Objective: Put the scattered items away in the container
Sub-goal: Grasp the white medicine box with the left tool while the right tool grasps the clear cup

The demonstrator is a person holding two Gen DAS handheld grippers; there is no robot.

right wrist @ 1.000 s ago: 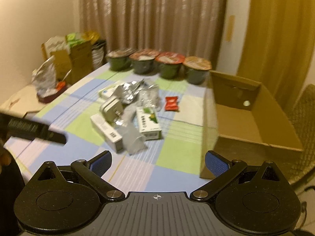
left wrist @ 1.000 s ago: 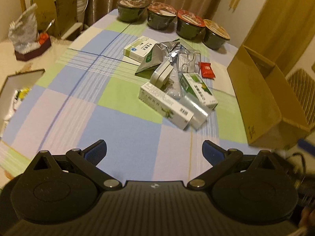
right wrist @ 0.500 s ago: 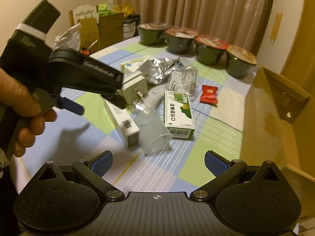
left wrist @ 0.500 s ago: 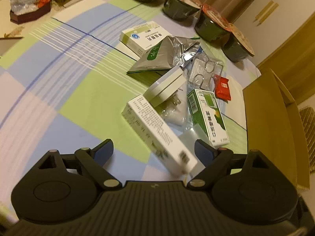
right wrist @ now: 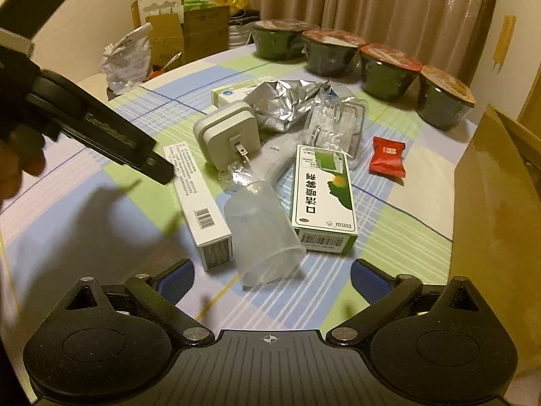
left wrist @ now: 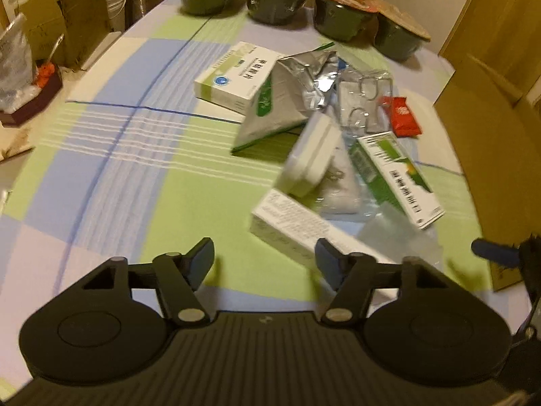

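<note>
On the checked cloth of the counter (right wrist: 419, 182), reading left to right, the left claw (left wrist: 264, 260) hangs released and empty just short of the long white carton (right wrist: 197, 199), its blue-padded fingers (left wrist: 202, 257) spread wide; in the right wrist view a hand (right wrist: 17, 165) holds it low over the near end of the heap. Beside that carton lie a white plug adapter (right wrist: 228, 137) with its prongs up, a frosted plastic cup (right wrist: 265, 233) on its side, and a green-and-white medicine box (right wrist: 323, 196); behind them sit a second white box (left wrist: 235, 74), a crumpled foil pouch (right wrist: 287, 106) and a clear blister tray (right wrist: 338, 123), then a red sweet wrapper (right wrist: 387, 157). Farthest right stands the cardboard box (right wrist: 497, 196), open-topped, which I take to be the container; nothing can be seen inside it. The right claw (right wrist: 272, 282) is likewise released and empty, near the cup's mouth. My judgement is that the step in hand is a first pick, probably of the long carton: the pads should close across its narrow width, square to the long edges, near the middle so that it does not swing. Stiff card should grip well; the cup looks slick and round and may roll or squirt out, the foil will crush, and the thin blister tray may flex. Four lidded bowls (right wrist: 385, 69) stand in a row at the far edge, well apart from the heap.
</note>
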